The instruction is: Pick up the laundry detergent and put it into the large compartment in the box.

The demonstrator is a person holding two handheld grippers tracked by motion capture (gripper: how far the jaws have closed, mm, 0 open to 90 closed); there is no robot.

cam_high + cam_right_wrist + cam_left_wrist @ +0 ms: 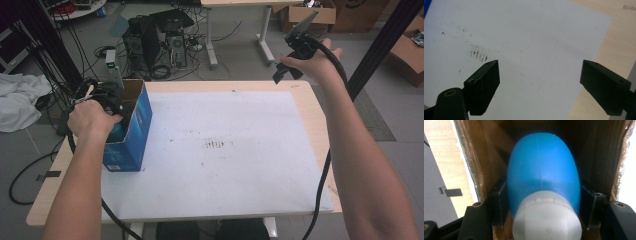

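A blue bottle (544, 167) with a white cap (547, 218) lies inside an open blue cardboard box (131, 135), whose brown inner walls (486, 152) surround it. My left gripper (544, 202) reaches into the box's open top and is shut on the bottle's shoulder, one black pad (499, 202) pressing on each side. In the high view the left gripper (116, 106) sits at the box's opening at the table's left. My right gripper (286, 70) is held above the table's far right corner. It is open (540, 75) with nothing between its jaws.
A white sheet (220, 150) covers most of the wooden table (315, 115), with dark smudge marks (477, 53) near its middle. Computer towers and cables (155, 45) stand on the floor beyond the far edge. White cloth (20, 102) lies at the left.
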